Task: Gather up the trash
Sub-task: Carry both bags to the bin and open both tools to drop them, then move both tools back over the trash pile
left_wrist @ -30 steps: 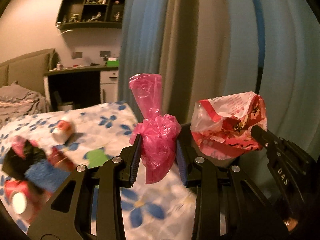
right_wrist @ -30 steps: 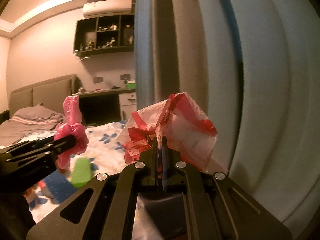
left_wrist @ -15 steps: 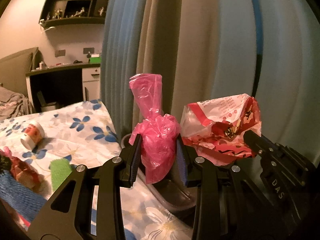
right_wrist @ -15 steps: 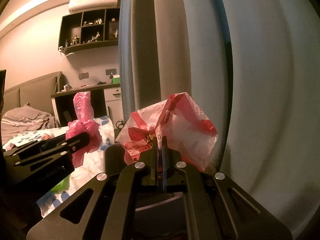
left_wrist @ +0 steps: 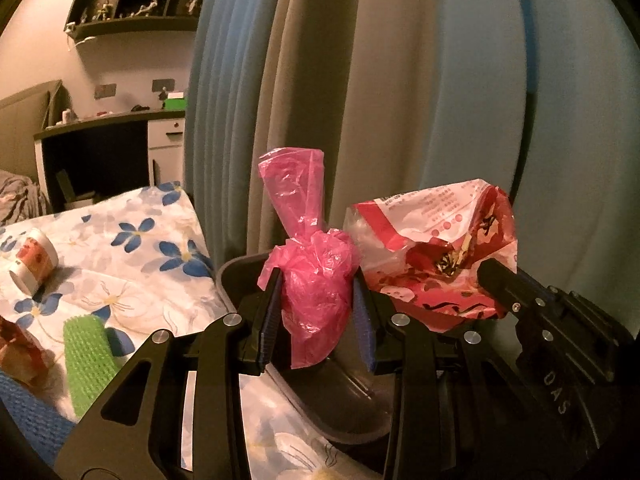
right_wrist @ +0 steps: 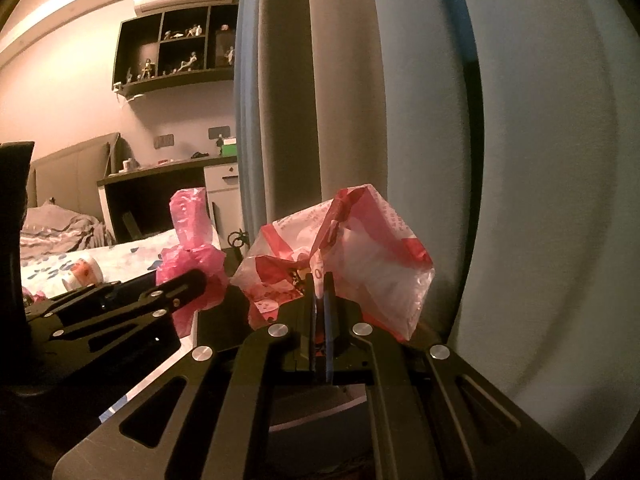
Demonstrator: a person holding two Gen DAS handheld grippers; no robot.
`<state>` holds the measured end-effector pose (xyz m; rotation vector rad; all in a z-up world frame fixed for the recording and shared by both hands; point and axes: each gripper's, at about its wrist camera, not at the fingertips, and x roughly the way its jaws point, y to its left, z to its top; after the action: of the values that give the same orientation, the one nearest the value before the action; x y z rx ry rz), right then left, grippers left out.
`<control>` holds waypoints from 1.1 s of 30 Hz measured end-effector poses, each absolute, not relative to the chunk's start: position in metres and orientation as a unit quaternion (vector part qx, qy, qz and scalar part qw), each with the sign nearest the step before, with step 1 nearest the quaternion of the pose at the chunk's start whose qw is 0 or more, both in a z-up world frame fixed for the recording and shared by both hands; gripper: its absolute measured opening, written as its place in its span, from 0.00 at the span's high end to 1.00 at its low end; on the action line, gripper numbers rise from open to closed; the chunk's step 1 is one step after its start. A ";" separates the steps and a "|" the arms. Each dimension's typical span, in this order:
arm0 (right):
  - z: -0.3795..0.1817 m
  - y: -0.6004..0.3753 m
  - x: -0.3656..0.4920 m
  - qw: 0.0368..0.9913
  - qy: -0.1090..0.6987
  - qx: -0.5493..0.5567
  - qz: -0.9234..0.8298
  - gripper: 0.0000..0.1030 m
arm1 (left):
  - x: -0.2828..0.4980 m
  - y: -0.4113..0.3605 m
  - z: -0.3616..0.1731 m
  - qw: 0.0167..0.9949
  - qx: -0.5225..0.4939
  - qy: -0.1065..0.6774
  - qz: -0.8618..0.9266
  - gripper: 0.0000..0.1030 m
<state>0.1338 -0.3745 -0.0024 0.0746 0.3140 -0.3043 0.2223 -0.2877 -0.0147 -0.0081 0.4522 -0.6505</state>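
A crumpled pink plastic bag [left_wrist: 316,280], knotted in the middle with a twisted tail standing upright, is clamped between the two fingers of the left gripper [left_wrist: 318,316]. Just to its right, a creased red-and-white printed wrapper [left_wrist: 432,256], partly see-through, is pinched at its near edge by the right gripper [right_wrist: 319,300]. Both hang above a dark bin [left_wrist: 248,276] beside the curtain.

both wrist views face the curtain [left_wrist: 400,80] closely, sharing bed [right_wrist: 132,254] and shelf [left_wrist: 136,0].
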 end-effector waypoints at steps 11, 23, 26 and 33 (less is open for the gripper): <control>-0.005 -0.379 0.138 0.976 0.162 0.040 -0.143 0.97 | 0.230 -0.297 -0.024 0.913 -0.005 0.232 -0.335 0.66; 0.004 -0.395 0.125 0.977 0.146 0.069 -0.137 0.55 | 0.239 -0.266 -0.033 0.924 -0.026 0.245 -0.292 0.14; 0.009 -0.392 0.114 0.978 0.131 0.066 -0.146 0.39 | 0.236 -0.243 -0.028 0.938 -0.039 0.237 -0.251 0.07; 0.010 -0.369 0.090 0.981 0.120 0.063 -0.136 0.15 | 0.204 -0.191 -0.016 0.959 -0.050 0.227 -0.162 0.05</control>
<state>0.0899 -0.3686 0.0101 0.1270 0.2416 -0.2739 0.2036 -0.1908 -0.0161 -0.1012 0.4607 -0.3281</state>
